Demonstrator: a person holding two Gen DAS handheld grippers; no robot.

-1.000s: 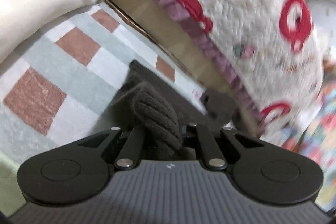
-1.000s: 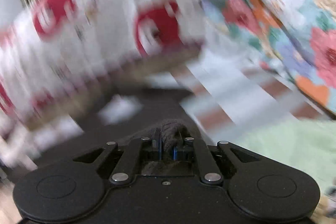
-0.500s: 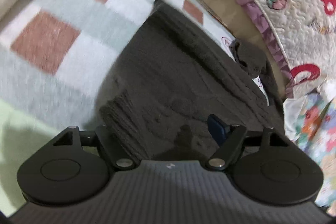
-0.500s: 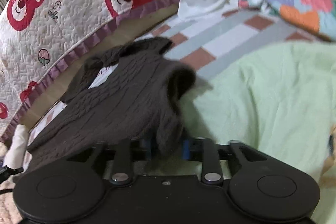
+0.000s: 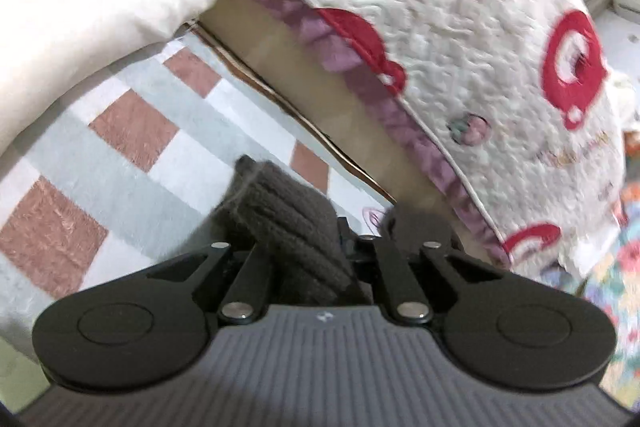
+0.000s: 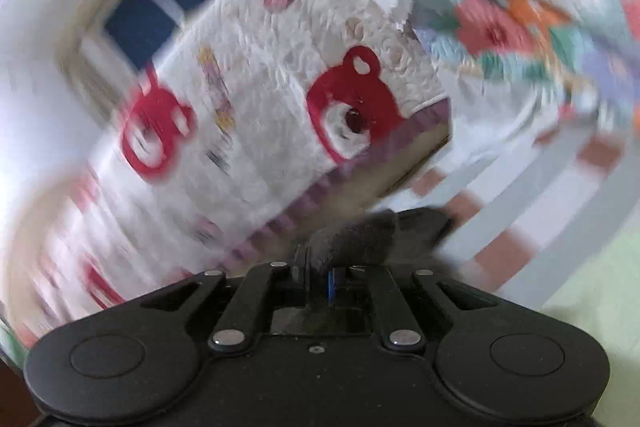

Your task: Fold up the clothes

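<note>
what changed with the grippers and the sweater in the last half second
Half a second ago both grippers stood open over the dark knitted sweater spread on the checked blanket. Their jaws have just been closing: the left gripper and the right gripper are each clamped on bunched knit again and swung up toward the bear quilt. The bedding stayed put.

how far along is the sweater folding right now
Done: nothing shows a finished fold. In hand: the jaws of both grippers have just closed again, the left gripper on a ribbed bunch of the dark knit sweater, the right gripper on another bunch, above the checked sheet. Left: probably laying it flat, folding it and squaring it up; most of the garment is out of view.
</note>
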